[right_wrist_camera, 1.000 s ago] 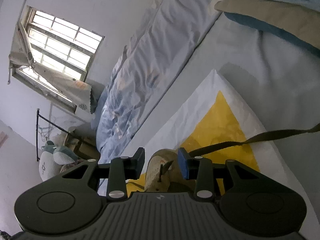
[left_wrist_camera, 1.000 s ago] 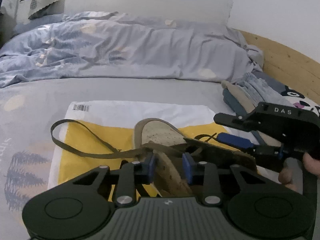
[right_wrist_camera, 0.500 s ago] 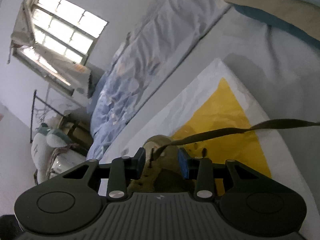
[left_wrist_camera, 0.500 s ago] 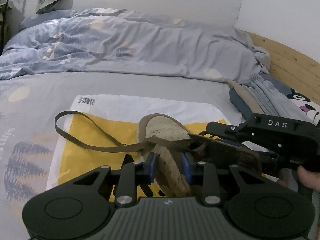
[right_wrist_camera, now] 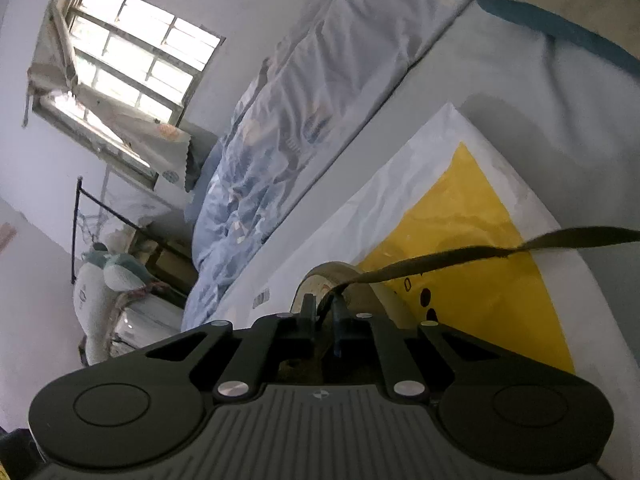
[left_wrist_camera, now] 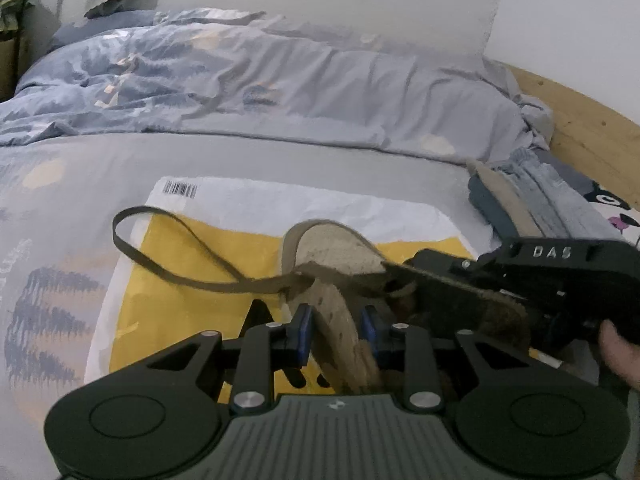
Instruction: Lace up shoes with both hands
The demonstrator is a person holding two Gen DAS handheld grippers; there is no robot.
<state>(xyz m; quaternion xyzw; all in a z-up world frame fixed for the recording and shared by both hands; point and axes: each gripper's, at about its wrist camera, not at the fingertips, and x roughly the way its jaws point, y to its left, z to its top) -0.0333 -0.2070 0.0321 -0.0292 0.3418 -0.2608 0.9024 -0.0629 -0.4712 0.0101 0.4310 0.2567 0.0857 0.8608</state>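
A beige and olive shoe [left_wrist_camera: 332,248] lies tilted on a white and yellow plastic bag [left_wrist_camera: 280,208]. My left gripper [left_wrist_camera: 336,332] has the shoe's side between its blue pads; its jaws are closing and press on it. A flat olive lace [left_wrist_camera: 117,232] loops off to the left. My right gripper [left_wrist_camera: 424,268] comes in from the right onto the top of the shoe. In the right wrist view the right gripper [right_wrist_camera: 323,314] has its jaws closing tight on the lace [right_wrist_camera: 440,258], which stretches off to the right above the shoe [right_wrist_camera: 372,292].
The bag [right_wrist_camera: 480,272] lies on a grey bedsheet. A rumpled blue duvet [left_wrist_camera: 240,80] fills the back. Folded clothes [left_wrist_camera: 532,204] are stacked at the right by a wooden headboard [left_wrist_camera: 580,128]. A person's hand [left_wrist_camera: 620,356] grips the right tool. A window [right_wrist_camera: 132,60] is far left.
The right gripper's jaws went from apart to closed on the lace. The left pads drew in slightly on the shoe. Both hands rolled a little.
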